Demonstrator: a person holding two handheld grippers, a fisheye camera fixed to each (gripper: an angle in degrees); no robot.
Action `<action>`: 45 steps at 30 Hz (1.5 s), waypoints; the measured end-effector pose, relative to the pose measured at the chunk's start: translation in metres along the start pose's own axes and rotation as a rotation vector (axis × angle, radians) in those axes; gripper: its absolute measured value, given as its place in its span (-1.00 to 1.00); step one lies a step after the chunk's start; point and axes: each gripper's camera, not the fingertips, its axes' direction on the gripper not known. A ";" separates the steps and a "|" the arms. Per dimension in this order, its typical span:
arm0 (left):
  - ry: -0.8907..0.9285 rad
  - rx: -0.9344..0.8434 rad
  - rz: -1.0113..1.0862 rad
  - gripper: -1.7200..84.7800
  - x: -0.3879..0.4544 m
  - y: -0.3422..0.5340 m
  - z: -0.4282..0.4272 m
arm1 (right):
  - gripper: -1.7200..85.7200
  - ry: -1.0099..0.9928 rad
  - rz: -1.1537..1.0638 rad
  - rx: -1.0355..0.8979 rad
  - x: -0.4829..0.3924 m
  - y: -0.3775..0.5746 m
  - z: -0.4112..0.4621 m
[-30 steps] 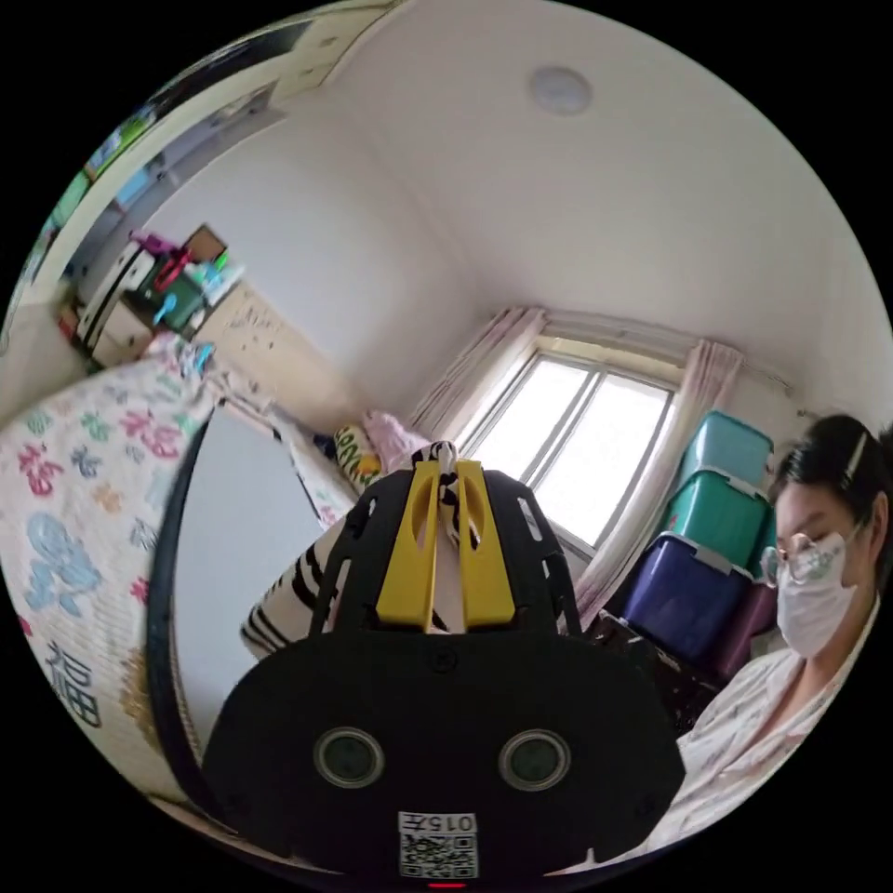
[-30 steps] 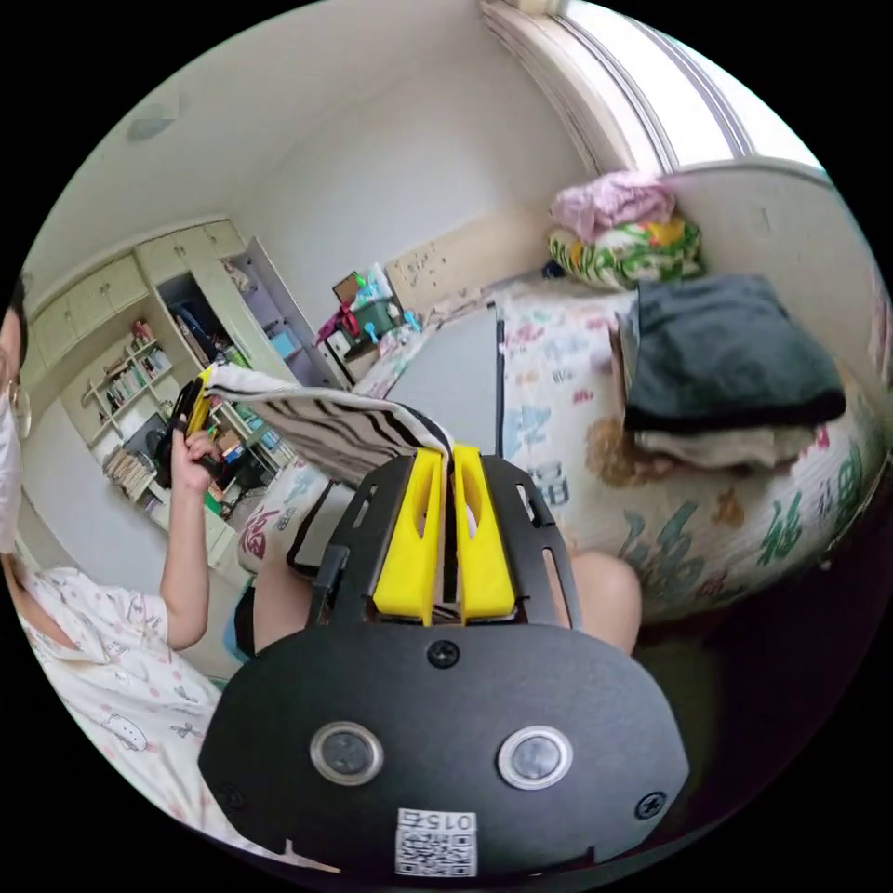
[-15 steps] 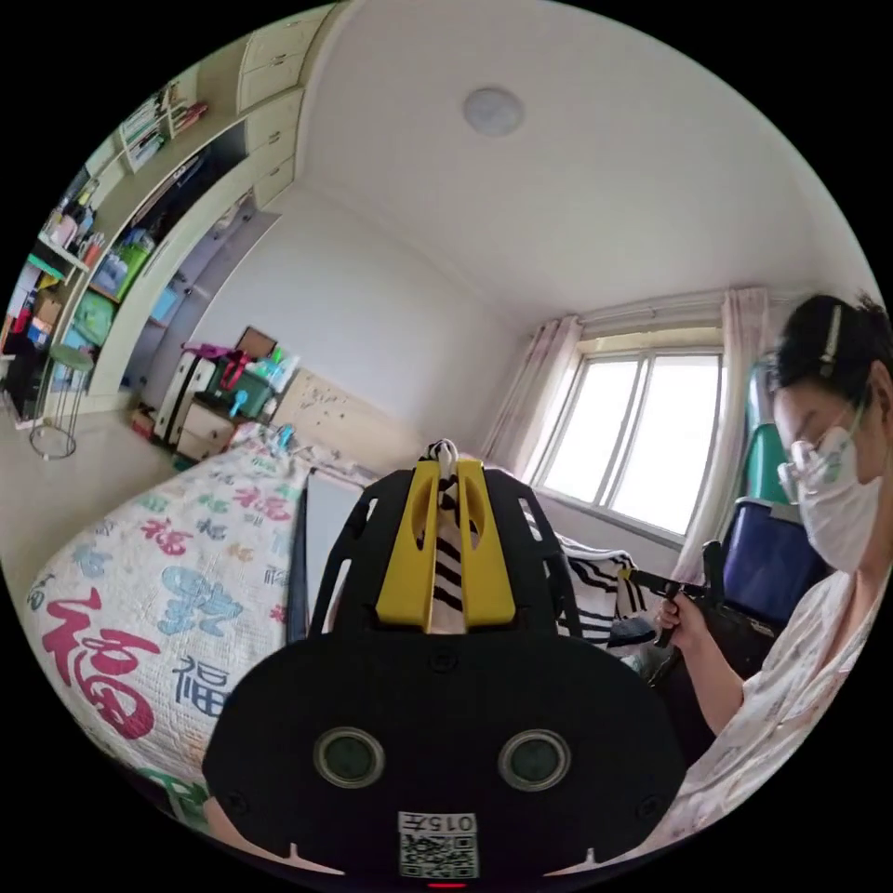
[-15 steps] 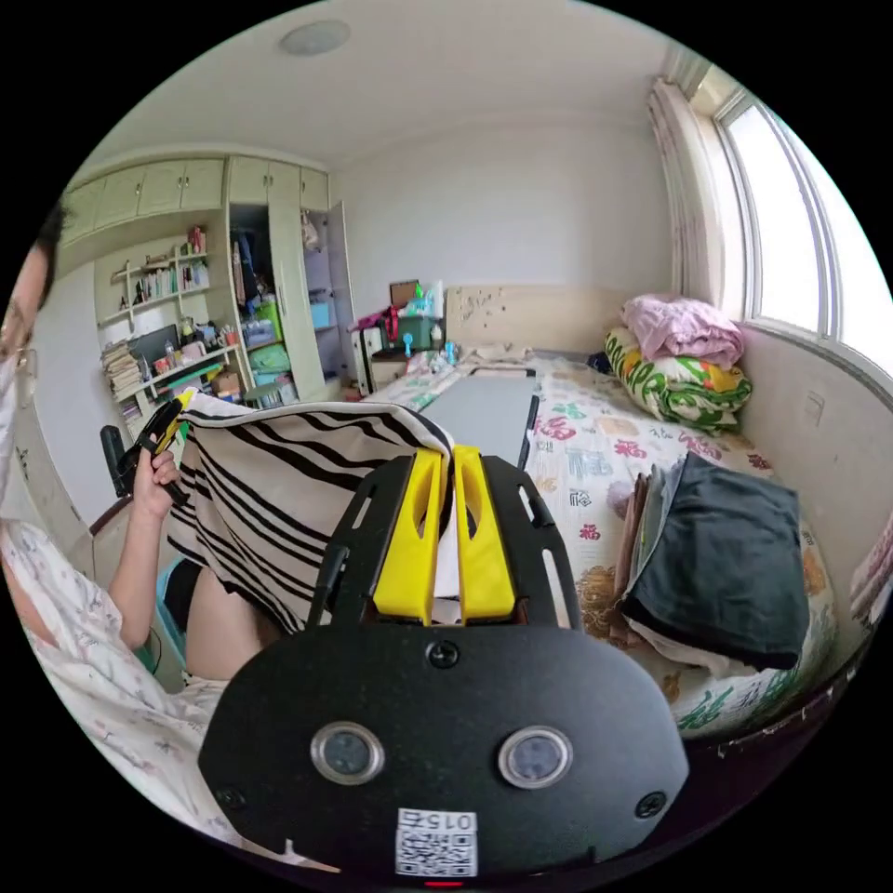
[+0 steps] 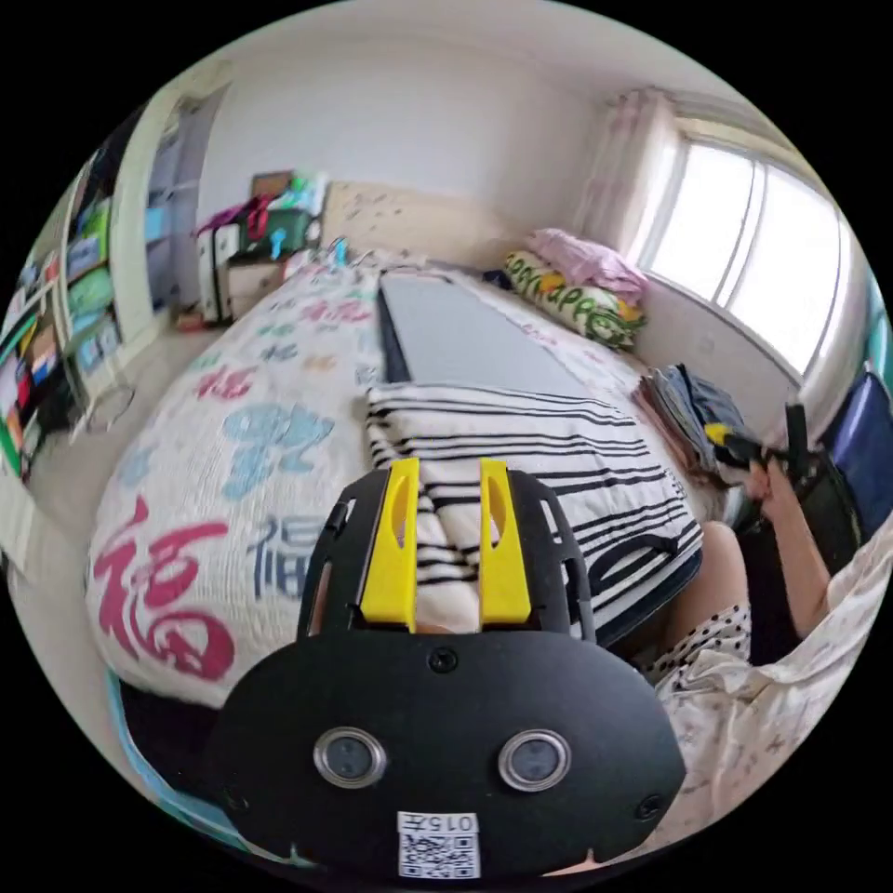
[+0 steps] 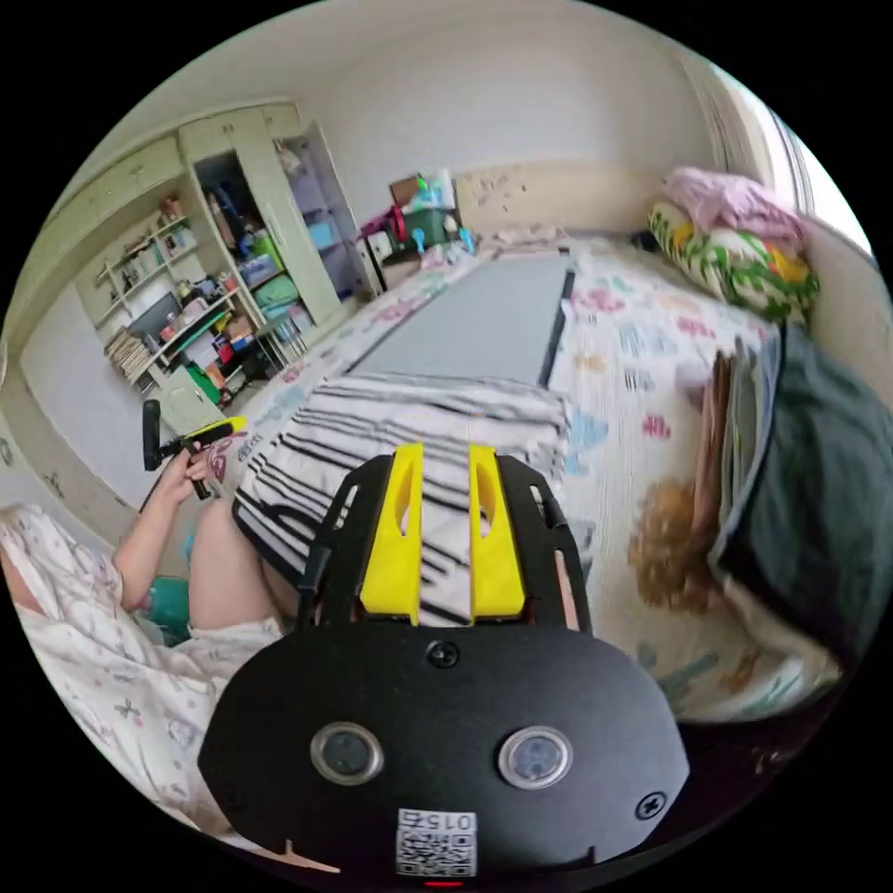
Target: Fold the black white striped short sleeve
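Observation:
The black and white striped short sleeve [image 5: 530,446] lies spread flat across the near end of a grey board [image 5: 456,335] on the bed. My left gripper [image 5: 448,470] hovers over its near left part, jaws apart and holding nothing. My right gripper [image 6: 445,456] stands open above the shirt [image 6: 391,428] too, on its right side. In the left gripper view the right gripper [image 5: 735,435] sits in a hand off the shirt's right edge. The right gripper view has the left gripper [image 6: 200,433] in a hand, just off the shirt's left edge.
The board [image 6: 484,321] runs down the bed's patterned quilt [image 5: 233,437]. A stack of folded clothes [image 6: 819,465] lies to the right of the shirt, with rolled bedding [image 6: 735,242] by the window wall. The person sits at the bed's near edge, knees [image 6: 233,567] under the board's end.
Both grippers held the shirt up in the air, stretched between them. It now lies flat on the board and both jaws have opened and let go.

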 end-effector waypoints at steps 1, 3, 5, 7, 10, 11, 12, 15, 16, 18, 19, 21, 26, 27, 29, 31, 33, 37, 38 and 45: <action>0.009 -0.028 -0.087 -0.69 -0.019 0.010 -0.002 | -0.74 -0.010 0.106 -0.017 0.028 0.019 0.002; 0.018 -0.064 -0.181 -0.68 -0.042 0.024 0.000 | -0.70 -0.019 0.264 -0.025 0.068 0.045 0.003; 0.049 -0.160 -0.231 -0.66 -0.059 0.034 0.013 | -0.67 -0.062 0.398 -0.079 0.105 0.062 0.007; 0.093 -0.231 -0.235 -0.65 -0.062 0.035 0.027 | -0.66 -0.132 0.447 -0.120 0.121 0.062 0.014; 0.091 -0.259 -0.231 -0.65 -0.061 0.026 0.031 | -0.64 -0.142 0.441 -0.186 0.132 0.045 0.027; 0.091 -0.288 -0.213 -0.65 -0.057 0.021 0.033 | -0.65 -0.116 0.442 -0.209 0.136 0.036 0.028; 0.092 -0.305 -0.203 -0.65 -0.055 0.020 0.035 | -0.66 -0.109 0.443 -0.218 0.139 0.032 0.028; 0.083 -0.348 -0.174 -0.73 -0.046 0.021 0.042 | -0.73 -0.073 0.441 -0.255 0.153 0.018 0.027; 0.103 -0.370 -0.180 -0.80 -0.047 0.023 0.047 | -0.78 -0.061 0.445 -0.266 0.160 0.015 0.027; 0.142 -0.359 -0.198 -0.91 -0.050 0.026 0.049 | -0.87 -0.082 0.446 -0.275 0.170 0.009 0.026; 0.143 -0.344 -0.203 -0.94 -0.052 0.027 0.046 | -0.92 -0.145 0.419 -0.291 0.173 0.005 0.028; 0.142 -0.329 -0.200 -0.96 -0.053 0.027 0.038 | -0.95 -0.173 0.391 -0.300 0.173 0.000 0.027; 0.141 -0.274 -0.132 -0.98 -0.043 0.022 -0.001 | -0.97 -0.008 0.311 -0.295 0.173 -0.005 -0.009; 0.141 -0.273 -0.123 -0.98 -0.041 0.022 -0.004 | -0.97 -0.006 0.314 -0.288 0.175 -0.005 -0.013; 0.135 -0.278 -0.087 -0.98 -0.035 0.024 -0.007 | -0.96 -0.016 0.353 -0.224 0.191 0.000 -0.030; 0.112 -0.296 -0.082 -0.98 -0.033 0.026 -0.001 | -0.93 -0.042 0.359 -0.197 0.201 0.000 -0.033; 0.092 -0.301 -0.095 -0.98 -0.033 0.028 0.005 | -0.87 -0.083 0.365 -0.188 0.208 -0.005 -0.029; 0.073 -0.299 -0.098 -0.98 -0.028 0.032 0.005 | -0.73 -0.101 0.388 -0.274 0.217 -0.022 0.007; 0.081 -0.293 -0.109 -0.98 -0.029 0.033 0.004 | -0.73 -0.098 0.375 -0.311 0.218 -0.026 0.019; 0.072 -0.283 -0.139 -0.98 -0.029 0.039 0.002 | -0.88 -0.093 0.372 -0.327 0.230 -0.028 0.029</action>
